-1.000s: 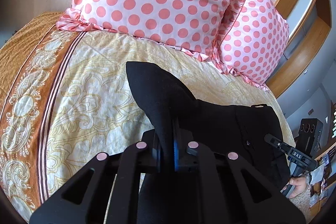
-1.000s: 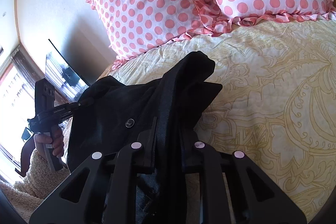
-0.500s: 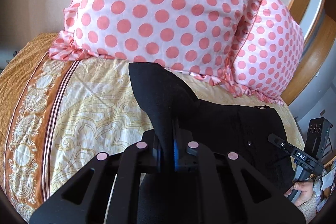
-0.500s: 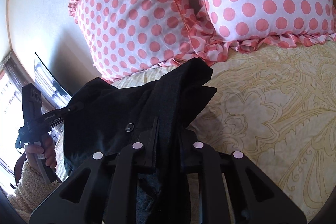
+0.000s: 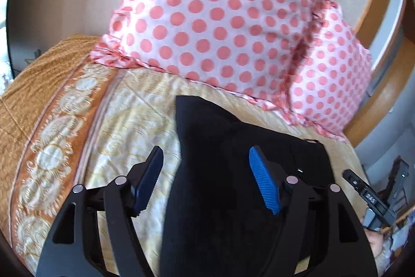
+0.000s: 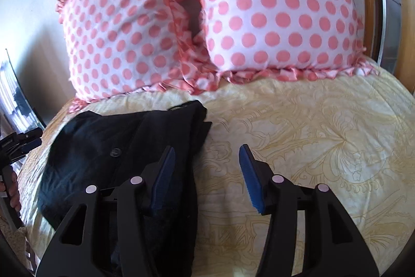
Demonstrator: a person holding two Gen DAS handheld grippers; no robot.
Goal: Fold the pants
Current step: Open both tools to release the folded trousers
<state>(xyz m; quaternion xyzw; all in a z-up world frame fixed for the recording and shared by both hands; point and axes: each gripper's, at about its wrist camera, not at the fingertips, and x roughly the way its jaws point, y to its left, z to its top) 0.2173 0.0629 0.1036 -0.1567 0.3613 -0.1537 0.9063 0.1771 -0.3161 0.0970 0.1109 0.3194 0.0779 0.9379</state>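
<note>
Both hand-held grippers, clamped on black cloth half a second ago, now stand wide and empty.

Left wrist view: left hand-held gripper (image 5: 206,181) straddles one pair of pants (image 5: 220,199) on the bed (image 5: 124,121), long axis running straight ahead of me.

Right wrist view: right hand-held gripper (image 6: 206,179) sits beside the pants (image 6: 124,155), which lie to its left. Pillows (image 6: 259,12): two.

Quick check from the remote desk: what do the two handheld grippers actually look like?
Both match: the left gripper and right gripper have matte black cut-out linkage arms, silvery-pink round pivot pins and ribbed blue finger pads. White lettering marks the right one's body, too blurred to read.
</note>
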